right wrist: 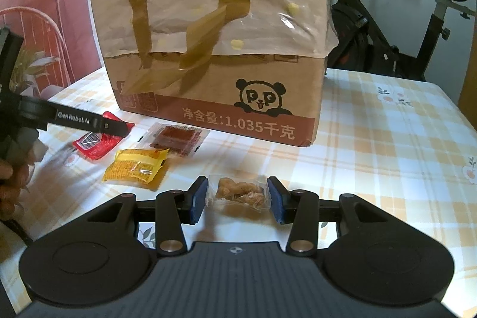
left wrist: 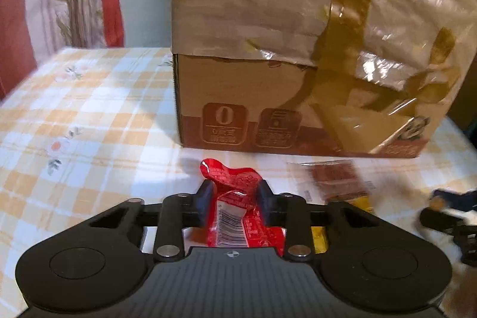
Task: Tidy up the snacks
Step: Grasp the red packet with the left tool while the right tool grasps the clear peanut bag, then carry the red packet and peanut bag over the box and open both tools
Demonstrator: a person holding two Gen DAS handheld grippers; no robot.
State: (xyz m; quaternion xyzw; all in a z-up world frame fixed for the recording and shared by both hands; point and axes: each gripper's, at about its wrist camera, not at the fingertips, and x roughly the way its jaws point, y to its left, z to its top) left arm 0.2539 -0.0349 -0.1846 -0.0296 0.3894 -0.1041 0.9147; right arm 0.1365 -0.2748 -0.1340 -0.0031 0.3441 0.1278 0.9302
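My left tool point(left wrist: 233, 195) pinches the red packet point(left wrist: 235, 192) in front of the cardboard box point(right wrist: 214, 49), its long axis running toward the box. Right of it, my right tool point(right wrist: 237, 198) is closed on the clear snack pouch point(right wrist: 238, 192), low over the desk point(right wrist: 372, 139), the box straight ahead.
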